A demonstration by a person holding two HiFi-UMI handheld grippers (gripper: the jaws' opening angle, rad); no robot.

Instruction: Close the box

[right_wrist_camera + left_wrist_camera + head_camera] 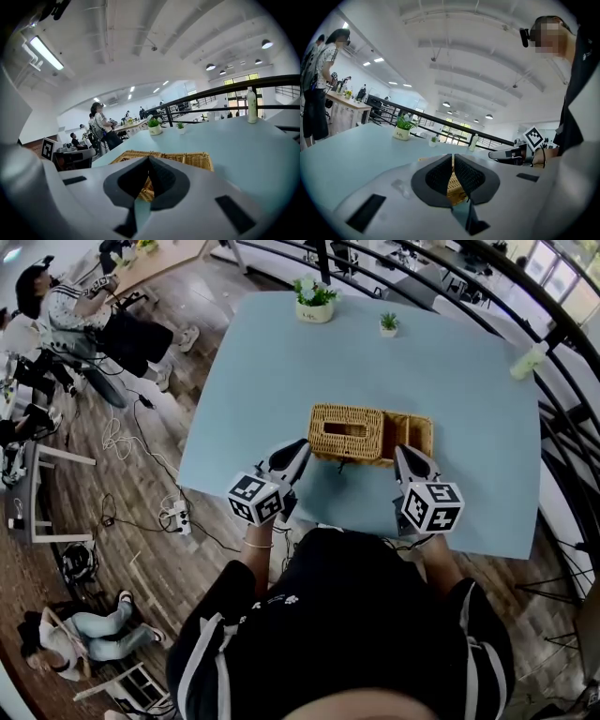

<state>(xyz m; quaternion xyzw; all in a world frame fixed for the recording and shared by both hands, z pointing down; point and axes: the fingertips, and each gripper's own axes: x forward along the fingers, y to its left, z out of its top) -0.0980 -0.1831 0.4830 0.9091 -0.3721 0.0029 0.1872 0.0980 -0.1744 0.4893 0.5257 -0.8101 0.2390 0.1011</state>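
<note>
Left gripper (302,446) and right gripper (401,453) hover shut and empty before the wicker box (418,437); its lid (345,432) looks seated, leaving only withdrawal.

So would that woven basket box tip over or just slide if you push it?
Probably light: the wicker box looks woven from thin strands. It would likely slide rather than tip, since it sits low and wide on the smooth table. The rough weave shouldn't be slippery, though it might flex a little if squeezed.
</note>
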